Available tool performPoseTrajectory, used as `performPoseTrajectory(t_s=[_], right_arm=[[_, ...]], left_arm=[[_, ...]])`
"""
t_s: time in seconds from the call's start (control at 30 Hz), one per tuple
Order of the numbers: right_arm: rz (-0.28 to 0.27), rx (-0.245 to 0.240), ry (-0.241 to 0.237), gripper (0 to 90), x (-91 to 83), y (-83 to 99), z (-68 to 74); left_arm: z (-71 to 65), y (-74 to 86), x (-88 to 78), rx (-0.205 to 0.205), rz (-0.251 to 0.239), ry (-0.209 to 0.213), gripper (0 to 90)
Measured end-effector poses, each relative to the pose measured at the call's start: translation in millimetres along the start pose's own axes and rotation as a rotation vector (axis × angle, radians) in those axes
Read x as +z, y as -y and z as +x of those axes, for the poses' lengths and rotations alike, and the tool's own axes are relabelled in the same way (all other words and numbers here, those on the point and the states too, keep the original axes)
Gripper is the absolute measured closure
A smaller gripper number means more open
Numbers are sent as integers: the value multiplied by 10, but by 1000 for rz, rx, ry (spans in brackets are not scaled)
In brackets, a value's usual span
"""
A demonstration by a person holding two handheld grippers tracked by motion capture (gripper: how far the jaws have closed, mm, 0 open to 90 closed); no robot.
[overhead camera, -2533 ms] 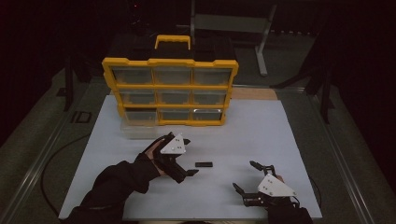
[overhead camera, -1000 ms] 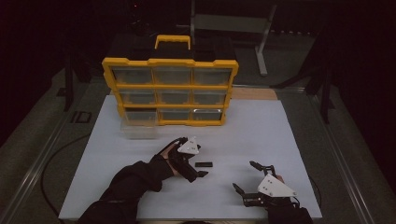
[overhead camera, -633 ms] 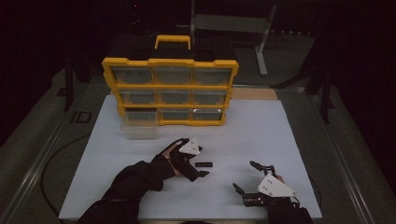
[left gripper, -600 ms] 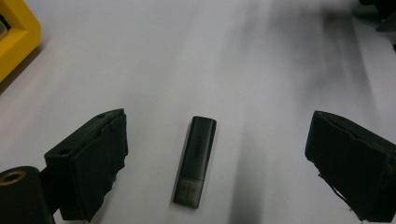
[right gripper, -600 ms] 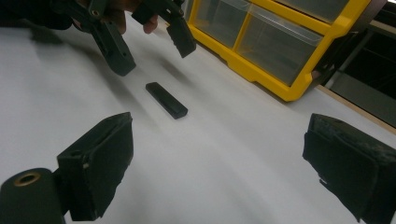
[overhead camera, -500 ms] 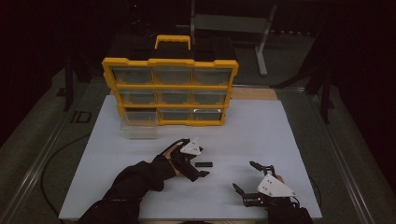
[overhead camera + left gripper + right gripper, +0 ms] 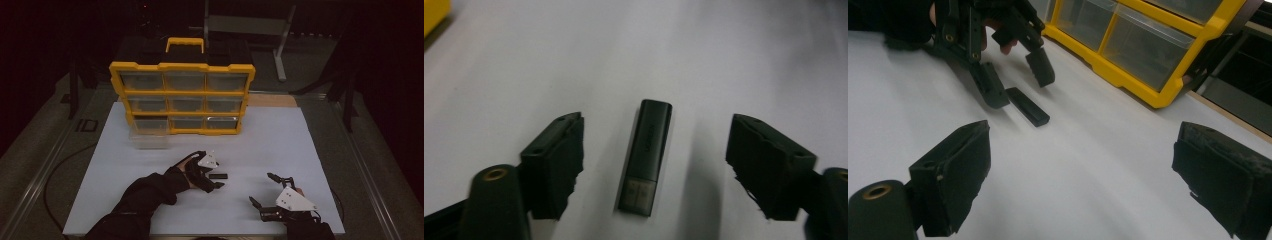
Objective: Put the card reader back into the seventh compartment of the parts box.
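Both jaws of the left gripper (image 7: 654, 165) have just been closing around the USB stick (image 7: 646, 157), untouched; the right gripper (image 7: 263, 189) gapes near the worktop's (image 7: 280, 135) front edge.

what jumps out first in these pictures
The yellow organizer case with clear drawers stands upright at the far side of the white table, one clear drawer pulled out at its lower left. Nearer, the left hand-held gripper straddles a small black USB stick lying flat; its jaws have just been closing but do not touch it yet. The right hand-held gripper rests open nearby.
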State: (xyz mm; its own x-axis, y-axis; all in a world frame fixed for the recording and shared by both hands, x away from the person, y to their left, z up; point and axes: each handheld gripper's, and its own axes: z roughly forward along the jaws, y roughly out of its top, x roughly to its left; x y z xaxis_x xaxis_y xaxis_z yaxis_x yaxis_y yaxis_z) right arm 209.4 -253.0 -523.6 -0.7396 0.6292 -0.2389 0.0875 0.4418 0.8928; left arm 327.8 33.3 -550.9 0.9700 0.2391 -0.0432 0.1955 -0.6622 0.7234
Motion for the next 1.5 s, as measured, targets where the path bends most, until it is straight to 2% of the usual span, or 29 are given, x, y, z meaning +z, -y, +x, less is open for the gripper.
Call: performPoseTrajectory(t_s=[0.33,0.7,1.03,1.4,1.5], right_arm=[[1,2,0,87,0,1,2],[3,-3,-2,87,5,3,2],[7,-4,-1,86,5,2,6],[6,-4,-2,87,5,0,8],[6,-4,-2,87,5,-1,9]], left_arm=[[8,9,43,-5,20,-14,453],[7,7,65,0,16,-10,604],[28,-16,81,-11,27,17,666],[-2,-72,89,8,75,7,722],[0,-68,87,6,71,9,726]])
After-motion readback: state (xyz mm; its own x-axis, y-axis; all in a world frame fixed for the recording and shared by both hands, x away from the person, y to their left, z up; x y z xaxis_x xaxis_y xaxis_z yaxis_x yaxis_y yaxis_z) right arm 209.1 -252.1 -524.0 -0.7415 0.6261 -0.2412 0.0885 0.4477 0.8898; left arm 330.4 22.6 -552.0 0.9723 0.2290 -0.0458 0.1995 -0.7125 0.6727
